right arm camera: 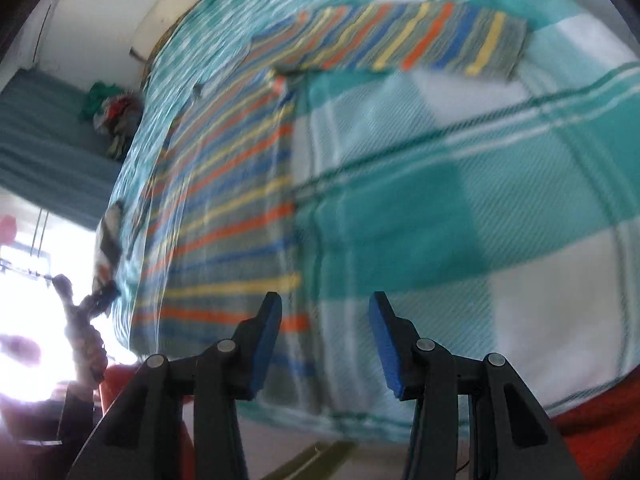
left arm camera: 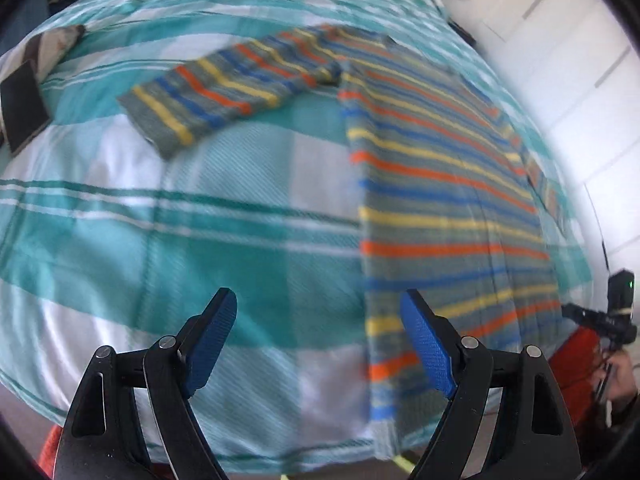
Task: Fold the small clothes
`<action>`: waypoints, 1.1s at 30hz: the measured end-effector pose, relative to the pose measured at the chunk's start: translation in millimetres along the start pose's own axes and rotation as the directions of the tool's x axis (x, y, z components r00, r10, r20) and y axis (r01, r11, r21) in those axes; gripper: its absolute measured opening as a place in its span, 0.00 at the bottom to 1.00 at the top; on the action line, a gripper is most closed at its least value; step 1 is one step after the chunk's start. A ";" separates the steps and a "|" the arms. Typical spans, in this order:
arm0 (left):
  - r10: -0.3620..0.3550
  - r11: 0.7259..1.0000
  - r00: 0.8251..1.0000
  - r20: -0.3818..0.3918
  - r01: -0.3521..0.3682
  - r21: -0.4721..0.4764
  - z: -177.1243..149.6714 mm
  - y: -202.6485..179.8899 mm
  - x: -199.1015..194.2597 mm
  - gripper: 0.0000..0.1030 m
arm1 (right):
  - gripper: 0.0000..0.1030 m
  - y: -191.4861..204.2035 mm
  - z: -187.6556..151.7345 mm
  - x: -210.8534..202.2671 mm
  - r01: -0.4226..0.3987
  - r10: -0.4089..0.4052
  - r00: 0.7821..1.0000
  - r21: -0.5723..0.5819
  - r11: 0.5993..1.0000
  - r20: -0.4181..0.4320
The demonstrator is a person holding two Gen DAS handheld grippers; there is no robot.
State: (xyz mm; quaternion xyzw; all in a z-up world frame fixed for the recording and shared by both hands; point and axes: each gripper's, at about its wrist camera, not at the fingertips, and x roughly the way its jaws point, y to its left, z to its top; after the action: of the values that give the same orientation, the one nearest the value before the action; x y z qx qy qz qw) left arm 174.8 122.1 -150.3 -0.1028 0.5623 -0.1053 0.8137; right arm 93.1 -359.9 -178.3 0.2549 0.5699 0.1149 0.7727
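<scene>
A grey sweater (left arm camera: 440,184) with orange, yellow and blue stripes lies flat on the bed, one sleeve (left arm camera: 224,88) spread out to the left. My left gripper (left arm camera: 320,312) hangs open above the bedspread, its right finger over the sweater's left edge near the hem, and nothing sits between the pads. In the right wrist view the same sweater (right arm camera: 224,208) fills the left half, its sleeve (right arm camera: 432,36) stretched toward the top right. My right gripper (right arm camera: 326,316) stands open over the sweater's edge and the bedspread, holding nothing. Both pictures are blurred.
The bed carries a teal and white checked cover (left arm camera: 200,240). A dark flat case (left arm camera: 22,104) lies at the bed's left side. A pile of clothes (right arm camera: 116,112) sits beyond the bed. A hand with the other gripper (left arm camera: 616,320) shows at the right edge.
</scene>
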 end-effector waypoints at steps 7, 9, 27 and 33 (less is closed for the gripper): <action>0.198 0.964 0.978 -0.057 -0.184 0.191 -37.4 -55.1 30.4 0.10 | 0.04 11.7 -17.2 26.4 0.072 -0.078 0.993 -0.067 0.995 -0.087; 0.160 0.982 0.985 -0.069 -0.152 0.108 -34.5 -43.8 25.5 0.10 | 0.04 1.5 -14.2 12.6 0.141 -0.143 0.988 -0.044 0.989 -0.059; 0.120 0.839 0.987 0.103 -0.045 -0.542 111.5 164.9 18.9 0.25 | 0.47 32.3 -32.3 -13.3 0.199 -0.184 0.974 -0.113 0.973 0.130; 0.347 0.875 0.937 0.046 -0.306 -0.375 128.6 144.3 23.1 0.02 | 0.47 32.5 -36.7 -4.1 0.219 -0.206 0.970 -0.094 0.971 0.130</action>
State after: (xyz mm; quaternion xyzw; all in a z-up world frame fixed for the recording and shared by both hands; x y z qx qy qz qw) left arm 311.4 259.7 -167.6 -0.1605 0.5348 0.1450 0.8169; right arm 60.9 -324.8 -166.0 0.1570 0.5398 0.0465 0.8257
